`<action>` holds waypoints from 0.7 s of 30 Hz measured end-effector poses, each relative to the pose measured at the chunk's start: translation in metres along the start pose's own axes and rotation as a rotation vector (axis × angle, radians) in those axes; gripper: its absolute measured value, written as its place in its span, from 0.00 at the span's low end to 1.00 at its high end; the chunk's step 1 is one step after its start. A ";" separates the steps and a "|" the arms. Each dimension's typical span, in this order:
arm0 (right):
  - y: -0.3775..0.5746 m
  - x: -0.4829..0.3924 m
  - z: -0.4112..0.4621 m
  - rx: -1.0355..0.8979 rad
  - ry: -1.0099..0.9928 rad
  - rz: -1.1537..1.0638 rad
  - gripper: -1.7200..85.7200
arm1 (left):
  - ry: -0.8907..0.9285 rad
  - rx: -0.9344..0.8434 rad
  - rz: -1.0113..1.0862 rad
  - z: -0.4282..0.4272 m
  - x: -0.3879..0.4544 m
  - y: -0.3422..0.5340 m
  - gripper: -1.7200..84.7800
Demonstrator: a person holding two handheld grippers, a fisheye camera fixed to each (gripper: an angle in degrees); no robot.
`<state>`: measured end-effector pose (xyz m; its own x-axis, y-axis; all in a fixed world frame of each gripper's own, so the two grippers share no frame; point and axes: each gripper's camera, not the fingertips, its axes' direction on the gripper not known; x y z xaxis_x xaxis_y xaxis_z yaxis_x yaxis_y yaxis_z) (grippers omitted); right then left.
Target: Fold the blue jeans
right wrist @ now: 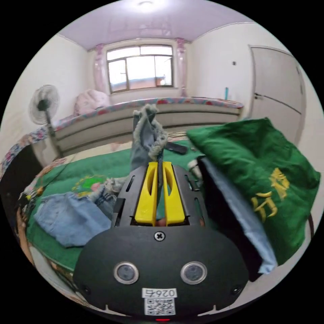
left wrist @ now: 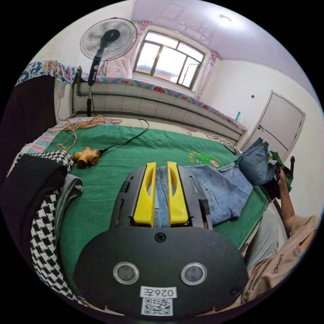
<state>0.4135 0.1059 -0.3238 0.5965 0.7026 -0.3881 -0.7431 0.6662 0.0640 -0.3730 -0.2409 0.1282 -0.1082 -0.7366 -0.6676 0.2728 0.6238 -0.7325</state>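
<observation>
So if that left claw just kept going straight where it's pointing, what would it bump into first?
Most likely just more of the blue jeans it already pinches. The left claw points along the denim lying on the green bed cover; beyond that comes bare cover, though depth is hard to judge.

The jeans (left wrist: pixel 216 192) lie spread on the cloth-covered bed (left wrist: pixel 141 148), with the left gripper (left wrist: pixel 161 189) closed over one end of them and the right gripper (right wrist: pixel 158 184) holding a frayed leg hem (right wrist: pixel 148 135) lifted above the bed. In the left gripper view, a pile of clothes (left wrist: pixel 44 202) sits at the bed's left side, a small wooden piece (left wrist: pixel 86 157) with a cord lies behind it, and a standing fan (left wrist: pixel 106 40) rises beyond the bed before a long ledge under the window (left wrist: pixel 168 59). In the right gripper view, a folded cloth (right wrist: pixel 263 175) is heaped to the right of the jaws, and a door (right wrist: pixel 276 84) stands in the wall behind it.
</observation>
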 end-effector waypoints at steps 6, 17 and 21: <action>0.014 0.028 0.001 0.002 0.231 0.064 0.05 | -0.090 -0.323 0.109 0.070 0.030 -0.006 0.19; 0.038 -0.146 0.104 -0.291 -0.081 -0.458 0.09 | 0.052 -0.417 0.075 0.059 0.036 -0.001 0.04; 0.045 -0.143 0.144 -0.415 -0.244 -0.337 0.07 | 0.033 -0.404 0.122 0.038 0.045 -0.004 0.02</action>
<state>0.3383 0.0714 -0.1333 0.8363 0.5393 -0.0989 -0.5279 0.7433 -0.4109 -0.3422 -0.2863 0.1061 -0.1309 -0.6464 -0.7517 -0.1107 0.7630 -0.6368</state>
